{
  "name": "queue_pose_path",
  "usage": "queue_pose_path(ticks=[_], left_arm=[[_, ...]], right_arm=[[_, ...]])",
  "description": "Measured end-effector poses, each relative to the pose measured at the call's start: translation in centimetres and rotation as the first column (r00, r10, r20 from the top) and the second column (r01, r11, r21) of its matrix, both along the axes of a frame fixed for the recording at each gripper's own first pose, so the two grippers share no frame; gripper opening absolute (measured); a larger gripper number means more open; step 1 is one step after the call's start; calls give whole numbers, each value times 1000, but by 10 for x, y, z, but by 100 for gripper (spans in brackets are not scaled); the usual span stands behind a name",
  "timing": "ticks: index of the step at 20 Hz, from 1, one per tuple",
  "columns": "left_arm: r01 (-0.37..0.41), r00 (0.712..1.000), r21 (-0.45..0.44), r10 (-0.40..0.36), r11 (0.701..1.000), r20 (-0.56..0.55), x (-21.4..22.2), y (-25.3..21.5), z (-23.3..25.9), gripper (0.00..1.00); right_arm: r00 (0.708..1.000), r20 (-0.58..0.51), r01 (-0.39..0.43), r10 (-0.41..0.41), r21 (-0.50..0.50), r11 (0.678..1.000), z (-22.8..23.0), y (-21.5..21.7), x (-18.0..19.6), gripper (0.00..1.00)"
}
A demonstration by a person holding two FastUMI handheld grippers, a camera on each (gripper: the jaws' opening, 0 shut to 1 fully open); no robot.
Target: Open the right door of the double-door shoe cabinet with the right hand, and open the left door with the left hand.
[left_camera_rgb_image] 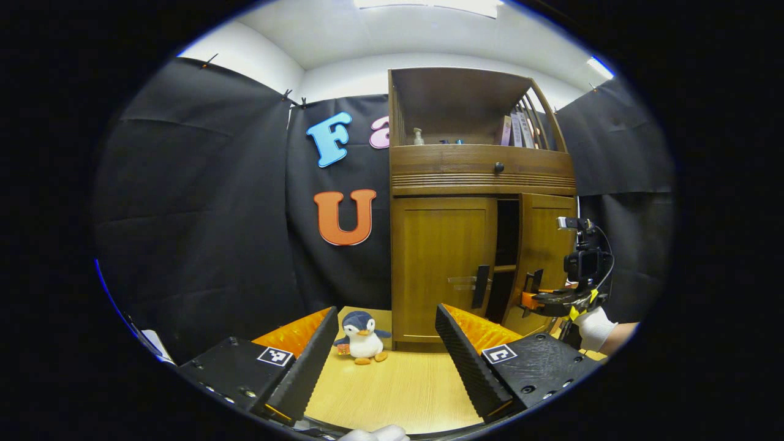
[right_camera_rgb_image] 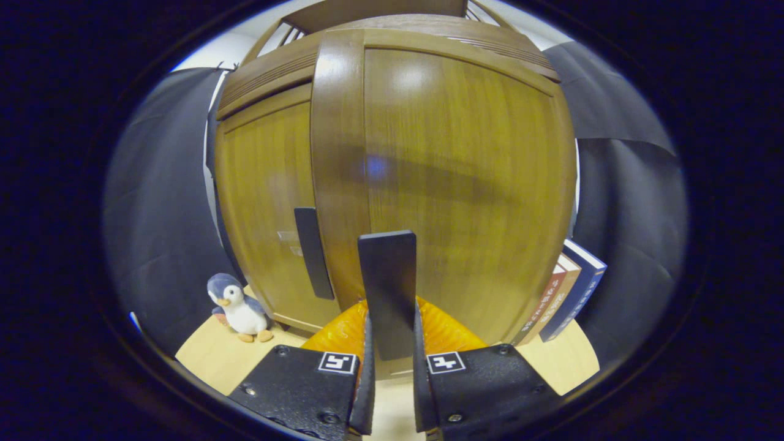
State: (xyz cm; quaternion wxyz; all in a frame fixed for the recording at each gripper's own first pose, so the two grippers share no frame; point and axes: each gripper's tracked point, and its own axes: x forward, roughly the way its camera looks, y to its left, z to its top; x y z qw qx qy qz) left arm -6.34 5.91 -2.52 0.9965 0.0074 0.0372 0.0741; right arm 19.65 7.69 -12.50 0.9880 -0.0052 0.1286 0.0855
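Two hand-held grippers over the wooden table (left_camera_rgb_image: pixel 398 392): left (left_camera_rgb_image: pixel 386 358) gaping empty, right (right_camera_rgb_image: pixel 391 392) clamping the right door's handle (right_camera_rgb_image: pixel 387 294).

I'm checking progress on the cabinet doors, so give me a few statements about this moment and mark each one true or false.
1. The right tongs are closed on the right door's handle. True.
2. The left door already stands wide open. False: it sits flush and shut; the right door alone is swung ajar, with a dark gap beside it.
3. The left tongs are gripping the left door's handle. False: they hang open above the table, back from the cabinet, holding nothing.
4. A toy penguin stands on the table by the cabinet's left corner. True.
5. Books lean beside the cabinet's right side. True.
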Motion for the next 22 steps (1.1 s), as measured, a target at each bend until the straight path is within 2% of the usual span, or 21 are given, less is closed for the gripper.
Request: queue_pose_path(ticks=[9,20,21,22], left_arm=[[93,996,1,-93,996,4,17,-29,2,96],[186,982,-9,-187,982,-10,32,-62,0,96],[199,980,-12,-199,980,-9,33,-67,1,100],[210,978,-12,-210,978,-8,33,-71,2,96]], right_arm=[[1000,-10,27,-27,5,1000,-2,-40,-50,26],[993,-16,120,-120,13,993,-3,-105,-93,19],[992,-13,125,-125,5,992,-3,-109,-94,18],[992,-12,126,-126,0,992,-3,-113,-96,17]])
